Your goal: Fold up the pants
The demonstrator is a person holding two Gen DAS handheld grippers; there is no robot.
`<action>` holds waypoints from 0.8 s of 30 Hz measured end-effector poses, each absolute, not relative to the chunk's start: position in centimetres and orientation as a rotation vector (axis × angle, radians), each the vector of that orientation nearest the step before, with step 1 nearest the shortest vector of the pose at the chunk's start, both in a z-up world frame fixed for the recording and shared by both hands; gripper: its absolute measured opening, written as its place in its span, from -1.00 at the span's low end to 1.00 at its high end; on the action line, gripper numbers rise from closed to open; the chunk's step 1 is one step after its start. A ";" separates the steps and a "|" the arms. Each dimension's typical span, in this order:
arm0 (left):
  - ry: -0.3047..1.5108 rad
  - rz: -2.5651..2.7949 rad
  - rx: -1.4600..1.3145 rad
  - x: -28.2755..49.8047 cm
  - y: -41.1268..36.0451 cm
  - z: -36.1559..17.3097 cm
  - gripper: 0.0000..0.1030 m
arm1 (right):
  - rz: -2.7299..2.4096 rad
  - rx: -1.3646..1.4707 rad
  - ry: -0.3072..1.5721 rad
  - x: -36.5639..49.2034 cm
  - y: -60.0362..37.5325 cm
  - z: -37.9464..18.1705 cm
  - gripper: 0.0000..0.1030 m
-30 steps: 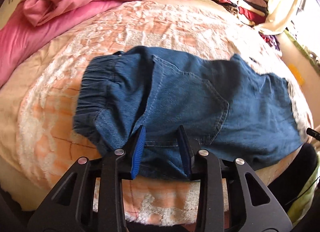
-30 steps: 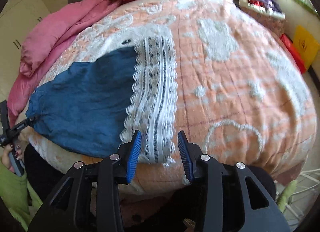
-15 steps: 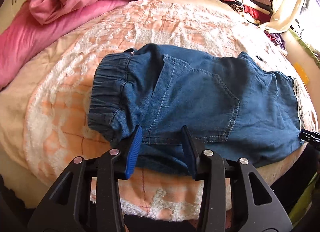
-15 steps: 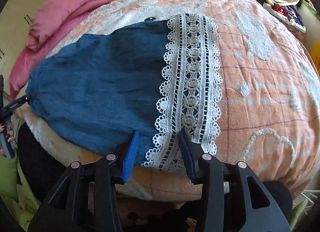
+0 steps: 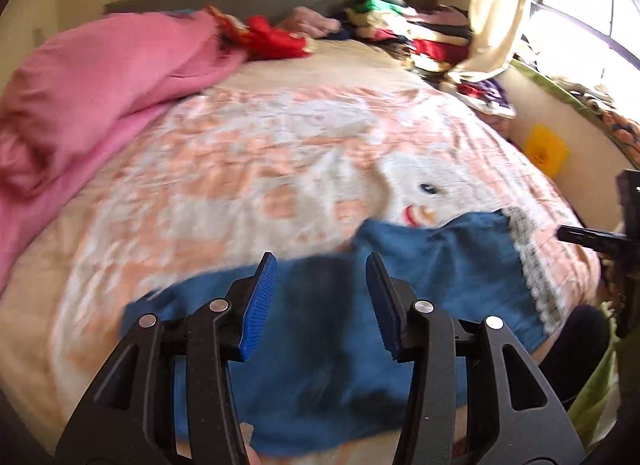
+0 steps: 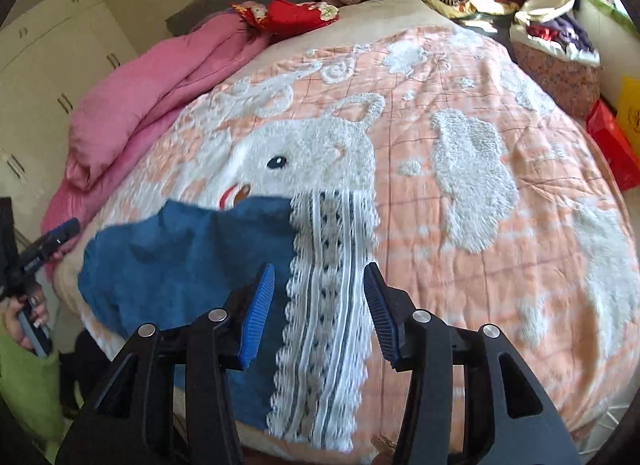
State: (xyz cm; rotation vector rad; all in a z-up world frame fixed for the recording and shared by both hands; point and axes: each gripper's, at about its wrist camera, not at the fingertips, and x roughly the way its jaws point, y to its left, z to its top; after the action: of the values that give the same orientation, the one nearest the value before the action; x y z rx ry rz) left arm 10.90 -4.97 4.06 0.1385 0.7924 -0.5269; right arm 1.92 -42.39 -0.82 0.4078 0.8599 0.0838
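Observation:
Blue denim pants [image 5: 320, 353] with a white lace hem [image 6: 324, 329] lie flat at the near edge of the bed. My left gripper [image 5: 320, 301] is open and empty, its blue pads above the waist end of the pants. My right gripper [image 6: 318, 311] is open and empty, its pads either side of the lace hem, above it. The left view is blurred. The lace hem also shows at the right in the left wrist view [image 5: 532, 265].
The bed has a peach blanket with a white rabbit pattern [image 6: 460, 169]. A pink duvet [image 5: 100, 97] lies at the left. Piled clothes [image 5: 420, 29] sit at the far right by a window. A red bag [image 6: 612, 145] and a yellow one [image 5: 546, 149] stand beside the bed.
Both grippers have lifted and tilted up, so the pants now sit lower in both views. Both stay open and empty.

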 end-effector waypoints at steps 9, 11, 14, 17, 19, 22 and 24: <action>0.927 -0.589 0.191 17.8 -10.7 -1.1 -0.25 | 0.097 0.517 0.944 8.2 -45.0 -4.7 -0.02; 0.971 -0.589 0.205 19.1 -11.2 -3.1 -0.24 | 0.105 0.540 0.969 9.1 -45.2 -5.9 0.09; 1.030 -0.588 0.201 20.3 -11.4 -5.5 -0.22 | 0.117 0.557 0.971 9.4 -45.1 -7.0 0.12; 1.051 -0.604 0.165 20.3 -11.7 -6.7 -0.22 | 0.143 0.567 0.955 8.9 -45.1 -7.2 0.05; 1.036 -0.610 0.191 19.4 -12.2 -6.5 -0.43 | 0.183 0.562 0.958 8.5 -44.8 -7.2 -0.25; 1.062 -0.689 0.136 18.2 -12.7 -6.2 -0.92 | 0.230 0.533 0.951 7.9 -44.0 -7.0 -0.62; 1.043 -0.691 0.179 17.0 -13.2 -5.9 -0.91 | 0.262 0.540 0.923 7.3 -43.7 -6.7 -0.67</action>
State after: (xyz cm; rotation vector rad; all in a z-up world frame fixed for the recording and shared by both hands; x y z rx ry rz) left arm 16.97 -13.19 -5.89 0.1794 1.0428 -0.6910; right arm 7.33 -43.73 -6.70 0.5397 0.9227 0.2617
